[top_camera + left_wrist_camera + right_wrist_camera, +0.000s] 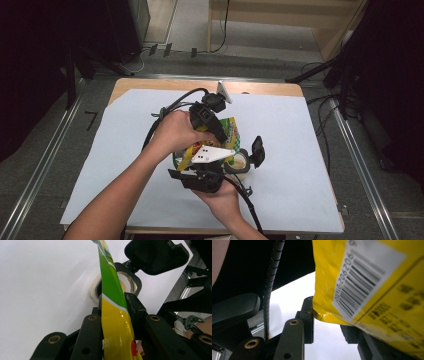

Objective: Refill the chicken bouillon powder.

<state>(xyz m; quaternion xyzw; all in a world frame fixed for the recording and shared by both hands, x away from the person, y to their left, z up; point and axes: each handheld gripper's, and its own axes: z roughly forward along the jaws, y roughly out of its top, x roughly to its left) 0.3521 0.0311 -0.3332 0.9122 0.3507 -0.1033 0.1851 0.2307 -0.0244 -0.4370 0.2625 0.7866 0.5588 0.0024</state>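
One snack bag [231, 131], yellow and green, sits just right of the centre of the high view, held above the table between two hand-held grippers. The left hand-held gripper [218, 131], above the bag in that view, comes down on it from the upper left; in the left gripper view its two black jaws are clamped on the flattened bag [113, 315], one on each side with no gap. The right hand-held gripper [212, 172], lower centre of the high view, carries one grey three-cornered plate [212, 154] on top. In the right gripper view the barcode side of the bag [367, 285] fills the upper right; it lies against the right jaw, while the left jaw stands just beside its corner, and I cannot tell whether the pads press on it. One roll of tape [239, 162] lies on the sheet just right of the bag, also seen behind the bag in the left gripper view [125, 281].

One white paper sheet [300, 150] covers most of the wooden table [260, 88], whose bare edge shows along the top. Beyond it are grey floor [45, 150], two metal rails [360, 160] at left and right, loose cables [320, 120] and dark stands.
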